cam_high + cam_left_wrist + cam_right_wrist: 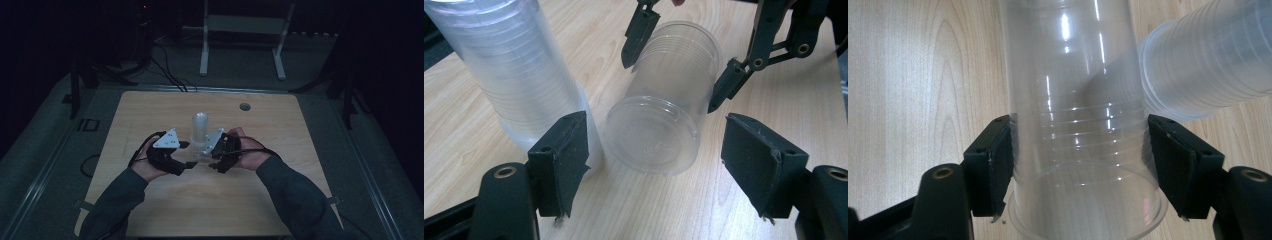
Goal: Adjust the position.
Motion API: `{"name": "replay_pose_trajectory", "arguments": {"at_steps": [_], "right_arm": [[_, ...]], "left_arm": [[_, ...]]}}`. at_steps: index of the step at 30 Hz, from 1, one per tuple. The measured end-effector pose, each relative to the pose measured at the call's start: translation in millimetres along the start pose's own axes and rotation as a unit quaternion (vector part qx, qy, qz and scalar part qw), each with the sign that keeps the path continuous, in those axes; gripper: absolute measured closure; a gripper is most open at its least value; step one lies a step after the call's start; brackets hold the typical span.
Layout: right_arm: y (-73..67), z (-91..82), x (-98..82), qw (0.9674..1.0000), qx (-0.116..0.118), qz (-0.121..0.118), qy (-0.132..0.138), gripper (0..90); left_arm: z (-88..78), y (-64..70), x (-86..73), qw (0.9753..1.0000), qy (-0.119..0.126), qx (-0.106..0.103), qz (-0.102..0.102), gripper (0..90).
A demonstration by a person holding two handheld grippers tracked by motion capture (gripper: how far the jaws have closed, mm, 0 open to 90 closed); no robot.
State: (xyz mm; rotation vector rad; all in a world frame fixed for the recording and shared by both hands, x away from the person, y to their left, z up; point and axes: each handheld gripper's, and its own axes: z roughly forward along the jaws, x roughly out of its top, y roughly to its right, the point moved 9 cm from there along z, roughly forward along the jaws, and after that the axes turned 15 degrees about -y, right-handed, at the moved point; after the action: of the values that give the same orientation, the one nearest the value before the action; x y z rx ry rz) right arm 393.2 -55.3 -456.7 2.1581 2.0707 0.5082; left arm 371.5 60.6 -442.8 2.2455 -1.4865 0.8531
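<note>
- Right gripper (1078, 165): I see both pads pressed against the sides of a clear plastic cup (1083, 150), near its rim end. Firm grip, cup held off the table (913, 75).
- The left gripper view confirms it: the cup lies roughly level, its base turned toward that camera, with the right gripper's jaws on either side of the cup wall.
- Left gripper (654, 165): jaws spread wide, nothing between the pads. They stand just short of the cup's base, not touching it.
- Stack of nested clear cups (519, 75): upright on the table, just beside the held cup, on its left in the left gripper view. In the right gripper view the stack crosses the upper right, behind the held cup.
- High view: both hands meet near the table's centre, left gripper at left, right gripper at right, with the stack standing right behind them.
- I can't tell whether the held cup touches the stack.
</note>
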Motion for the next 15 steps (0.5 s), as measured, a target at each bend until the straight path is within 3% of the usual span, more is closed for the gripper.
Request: {"name": "replay_pose_trajectory", "arguments": {"at_steps": [15], "right_arm": [[-1.7,3.0,-1.2,0.9996,-0.005,-0.013,-0.026,31.0]], "left_arm": [[5.6,1.4,-0.4,0.9983,-0.048,0.021,0.023,27.4]]}}
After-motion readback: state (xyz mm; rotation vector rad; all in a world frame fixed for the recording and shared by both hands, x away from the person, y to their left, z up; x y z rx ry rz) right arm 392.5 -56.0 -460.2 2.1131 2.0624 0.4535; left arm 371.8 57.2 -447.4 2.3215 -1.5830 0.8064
